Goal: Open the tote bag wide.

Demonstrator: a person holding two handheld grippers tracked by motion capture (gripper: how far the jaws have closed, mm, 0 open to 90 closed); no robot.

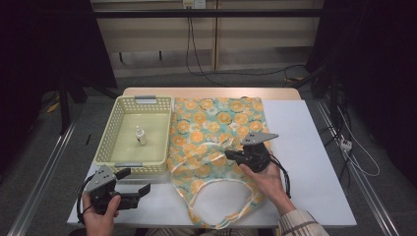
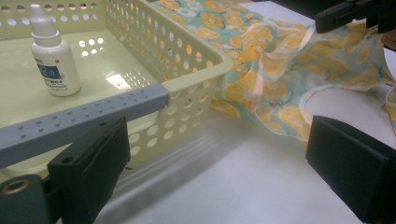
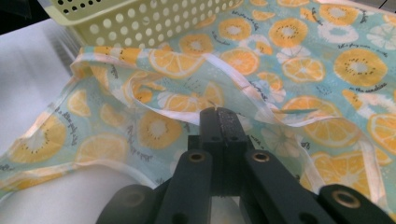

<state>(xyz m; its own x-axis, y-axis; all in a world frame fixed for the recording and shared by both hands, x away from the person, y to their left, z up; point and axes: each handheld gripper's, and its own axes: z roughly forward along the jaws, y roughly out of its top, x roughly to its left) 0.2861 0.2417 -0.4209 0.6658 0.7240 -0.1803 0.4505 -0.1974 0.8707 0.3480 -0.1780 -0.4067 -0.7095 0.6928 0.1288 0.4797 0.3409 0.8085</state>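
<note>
A cloth bag (image 1: 216, 123) printed with orange slices lies spread on the white table (image 1: 305, 147). My right gripper (image 1: 228, 155) is shut on the bag's white trim near the middle, and the fabric rises in a fold there. In the right gripper view the shut jaws of the right gripper (image 3: 218, 116) pinch the trim of the bag (image 3: 303, 70). My left gripper (image 1: 137, 180) is held open at the front left, just before the yellow basket (image 1: 105, 142). Nothing lies between the jaws of the left gripper (image 2: 219, 168). A small white bottle (image 1: 141, 136) stands in the basket.
The basket's grey handle and perforated wall (image 2: 196, 74) stand right in front of my left jaw, with the bottle (image 2: 53, 60) upright behind. The bag's (image 2: 280, 60) loop handles trail toward the table's front edge. Bare white table lies to the right of the bag.
</note>
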